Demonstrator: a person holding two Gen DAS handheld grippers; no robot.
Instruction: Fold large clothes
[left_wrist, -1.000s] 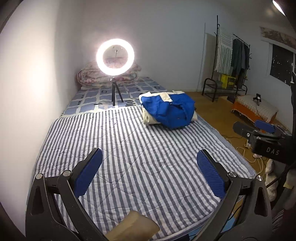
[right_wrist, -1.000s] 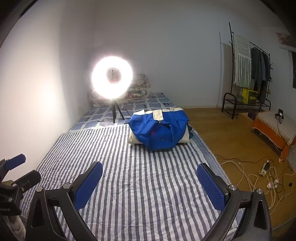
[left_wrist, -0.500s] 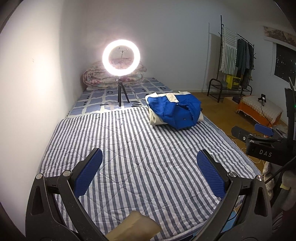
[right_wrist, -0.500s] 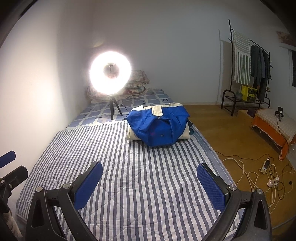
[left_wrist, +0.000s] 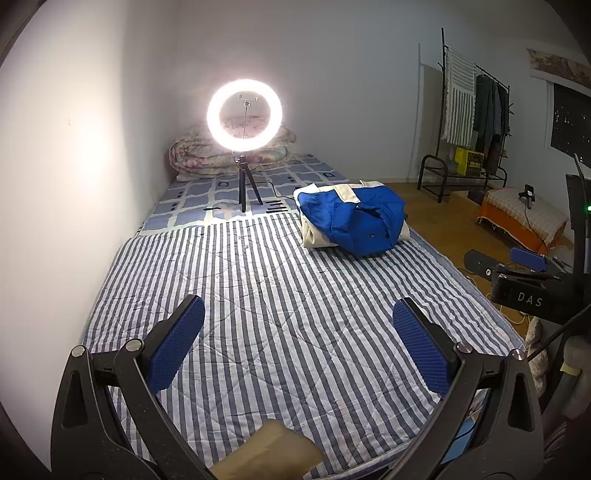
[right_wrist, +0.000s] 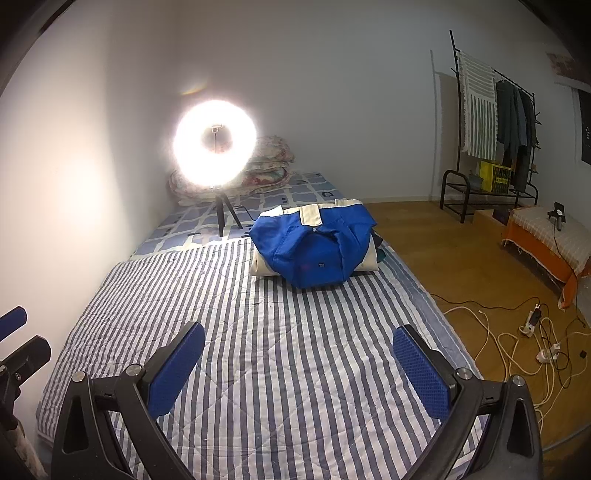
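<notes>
both grippers edged nearer the blue jacket (right_wrist: 314, 247).

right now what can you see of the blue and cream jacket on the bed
The blue and cream jacket lies bundled in a loose, puffy heap, not folded flat. Its bright blue fabric faces up, with cream panels showing at the top and both sides and a small dark tag on the front. It rests on the striped quilt near the bed's far right edge, beside the ring light's tripod. Neither claw touches it.
</notes>
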